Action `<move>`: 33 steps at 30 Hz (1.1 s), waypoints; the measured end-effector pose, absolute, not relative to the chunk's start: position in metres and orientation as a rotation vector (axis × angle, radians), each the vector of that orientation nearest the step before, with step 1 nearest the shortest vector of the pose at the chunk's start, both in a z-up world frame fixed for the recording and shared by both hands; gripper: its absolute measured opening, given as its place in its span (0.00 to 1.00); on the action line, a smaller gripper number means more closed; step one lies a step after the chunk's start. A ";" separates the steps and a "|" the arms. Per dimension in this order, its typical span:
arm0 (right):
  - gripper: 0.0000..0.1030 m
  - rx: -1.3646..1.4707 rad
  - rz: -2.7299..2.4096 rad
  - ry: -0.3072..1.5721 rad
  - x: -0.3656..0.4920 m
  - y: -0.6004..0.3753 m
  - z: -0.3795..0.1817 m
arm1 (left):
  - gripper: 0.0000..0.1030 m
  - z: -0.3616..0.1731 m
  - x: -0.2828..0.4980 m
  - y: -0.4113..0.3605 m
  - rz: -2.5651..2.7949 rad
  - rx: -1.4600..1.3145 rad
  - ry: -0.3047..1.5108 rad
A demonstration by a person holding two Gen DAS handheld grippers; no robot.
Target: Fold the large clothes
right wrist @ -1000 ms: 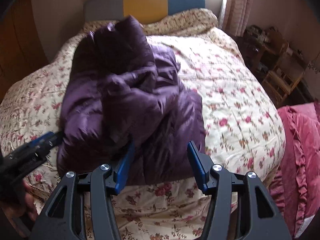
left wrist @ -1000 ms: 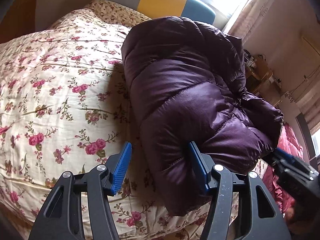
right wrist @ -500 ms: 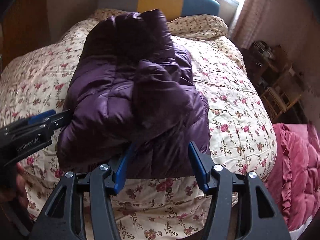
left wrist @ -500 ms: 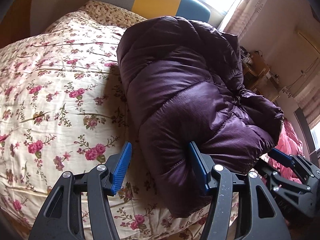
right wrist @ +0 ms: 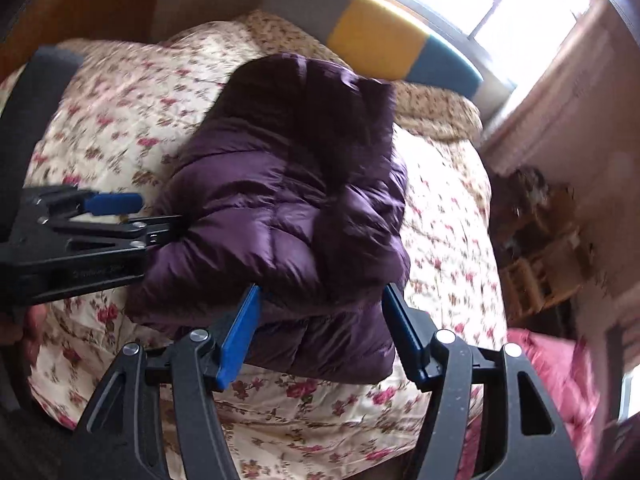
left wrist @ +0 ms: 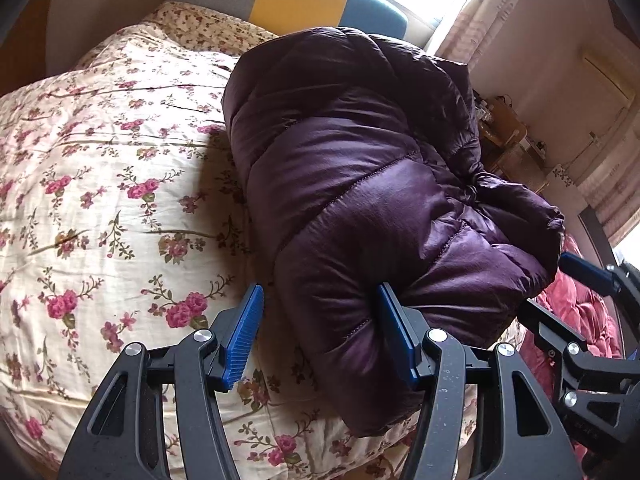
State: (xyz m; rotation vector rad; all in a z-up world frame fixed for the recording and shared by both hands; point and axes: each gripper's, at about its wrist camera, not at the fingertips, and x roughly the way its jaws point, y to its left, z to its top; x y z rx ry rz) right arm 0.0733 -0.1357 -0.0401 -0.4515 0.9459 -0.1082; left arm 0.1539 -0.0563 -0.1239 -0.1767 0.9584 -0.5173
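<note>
We are looking along both tongs at a purple puffer jacket [left wrist: 360, 184], which is lying folded into a thick bundle on the floral bedspread [left wrist: 100, 168].

The left gripper [left wrist: 320, 334] is standing with its jaws about half apart. Its right pad [left wrist: 394, 332] is pressing into the near end of the bundle, while the left pad [left wrist: 244, 336] is standing clear over the bedspread, so we are not seeing a grip here. The jacket is stretching away from this gripper, ahead and to its right.

The right gripper [right wrist: 320, 334] is facing the same bundle from the other side, and its jaws have just been opening. The near edge of the jacket is sitting between the two blue pads, which are just beside the fabric; whether they are still touching it we cannot tell through the blur.

Ahead of both tongs, past the jacket, the headboard [right wrist: 380, 46] is showing grey, yellow and blue panels. To the right of the right gripper a red quilt [right wrist: 560, 376] is lying beside the bed.
</note>
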 end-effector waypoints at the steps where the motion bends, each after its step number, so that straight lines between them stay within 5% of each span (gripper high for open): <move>1: 0.60 -0.495 -0.093 0.943 0.074 -0.132 -0.041 | 0.57 -0.124 0.154 -0.056 -0.521 -0.174 0.957; 8: 0.59 -0.781 0.038 0.963 0.094 -0.119 -0.064 | 0.57 -0.126 0.156 -0.053 -0.541 -0.177 0.957; 9: 0.56 -0.793 0.064 0.985 0.098 -0.121 -0.069 | 0.57 -0.126 0.155 -0.053 -0.543 -0.177 0.957; 11: 0.34 -0.787 0.110 1.042 0.102 -0.125 -0.078 | 0.57 -0.127 0.156 -0.053 -0.549 -0.178 0.959; 16: 0.12 -0.786 0.150 1.100 0.105 -0.127 -0.095 | 0.53 -0.127 0.155 -0.050 -0.571 -0.186 0.951; 33: 0.07 -0.671 0.155 1.171 0.097 -0.175 -0.127 | 0.46 -0.129 0.159 -0.068 -0.567 -0.137 0.945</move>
